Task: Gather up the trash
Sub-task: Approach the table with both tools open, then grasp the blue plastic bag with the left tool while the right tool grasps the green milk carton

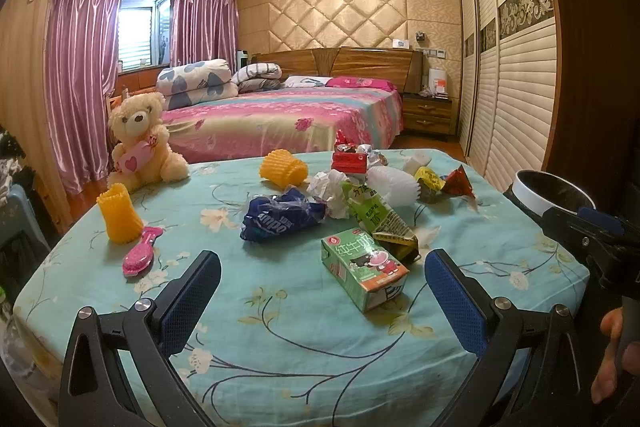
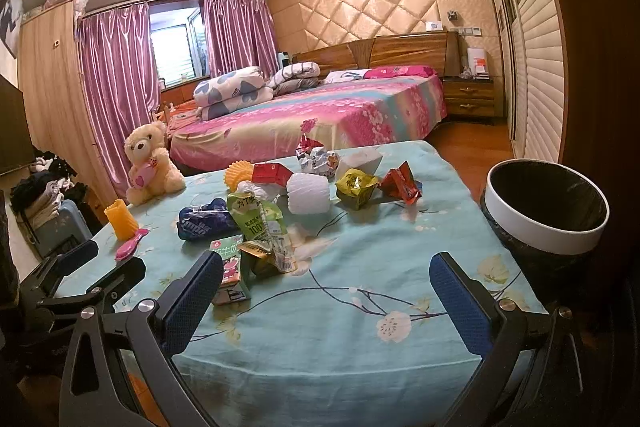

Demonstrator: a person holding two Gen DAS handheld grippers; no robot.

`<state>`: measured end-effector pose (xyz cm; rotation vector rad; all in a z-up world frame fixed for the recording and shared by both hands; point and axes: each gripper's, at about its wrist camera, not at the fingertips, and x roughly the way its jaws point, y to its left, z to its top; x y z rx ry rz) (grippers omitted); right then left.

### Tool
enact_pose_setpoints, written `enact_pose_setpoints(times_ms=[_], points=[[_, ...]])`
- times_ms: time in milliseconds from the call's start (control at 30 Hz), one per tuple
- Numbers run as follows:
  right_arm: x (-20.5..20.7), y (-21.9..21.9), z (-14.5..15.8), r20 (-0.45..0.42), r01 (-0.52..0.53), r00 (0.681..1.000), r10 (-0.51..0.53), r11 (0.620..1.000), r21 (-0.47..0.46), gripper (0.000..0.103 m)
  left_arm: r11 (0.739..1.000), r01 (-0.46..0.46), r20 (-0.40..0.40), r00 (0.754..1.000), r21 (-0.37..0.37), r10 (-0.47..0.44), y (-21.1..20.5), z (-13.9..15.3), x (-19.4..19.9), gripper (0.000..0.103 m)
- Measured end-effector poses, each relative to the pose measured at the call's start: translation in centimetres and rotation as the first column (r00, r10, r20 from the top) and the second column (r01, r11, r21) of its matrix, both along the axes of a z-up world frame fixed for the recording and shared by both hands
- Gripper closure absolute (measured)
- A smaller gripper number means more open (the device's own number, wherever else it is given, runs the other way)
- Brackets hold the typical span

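Here green milk carton (image 1: 363, 273) lies flat, long axis toward camera; both claws apart

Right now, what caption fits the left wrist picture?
Open left gripper faces a milk carton among wrappers on the flowery table.

Turquoise tablecloth (image 1: 280, 307) with cream blossoms on dark branches; green milk carton (image 1: 362, 273) with pink cartoon; crumpled navy wrapper (image 1: 280, 217); yellow foam sleeve (image 1: 118, 217). Cream teddy bear (image 1: 140, 143) hugging a pink heart; black bin (image 2: 548, 203), white rim.
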<state>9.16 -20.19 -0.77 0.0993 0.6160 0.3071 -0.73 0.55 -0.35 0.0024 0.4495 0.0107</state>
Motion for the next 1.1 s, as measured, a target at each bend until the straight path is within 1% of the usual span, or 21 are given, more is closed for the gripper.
enact_pose_setpoints(times_ms=[400, 600, 800, 1000, 1100], points=[[-0.1, 0.3, -0.5, -0.011, -0.006, 1.0, 0.006, 1.0, 0.006, 0.0, 1.0, -0.002, -0.005, 1.0, 0.0, 0.002, 0.0, -0.1, 0.1, 0.001], [0.2, 0.3, -0.8, -0.03, -0.013, 0.999, 0.014, 1.0, 0.015, 0.0, 1.0, -0.003, -0.012, 1.0, -0.003, 0.003, 0.2, -0.3, 0.2, 0.001], [0.7, 0.3, -1.3, -0.062, -0.021, 0.998, 0.022, 1.0, 0.021, 0.0, 1.0, -0.014, -0.034, 0.999, -0.012, 0.014, 0.9, -0.7, 0.8, 0.001], [1.2, 0.4, -1.8, -0.101, -0.038, 0.994, 0.043, 0.998, 0.046, 0.0, 0.999, -0.034, -0.076, 0.997, -0.029, 0.032, 2.0, -1.3, 2.0, 0.001], [1.3, 1.0, -2.0, -0.11, -0.056, 0.992, 0.061, 0.997, 0.048, 0.0, 0.999, -0.048, -0.09, 0.995, -0.017, 0.046, 2.8, -1.6, 2.8, 0.002]])
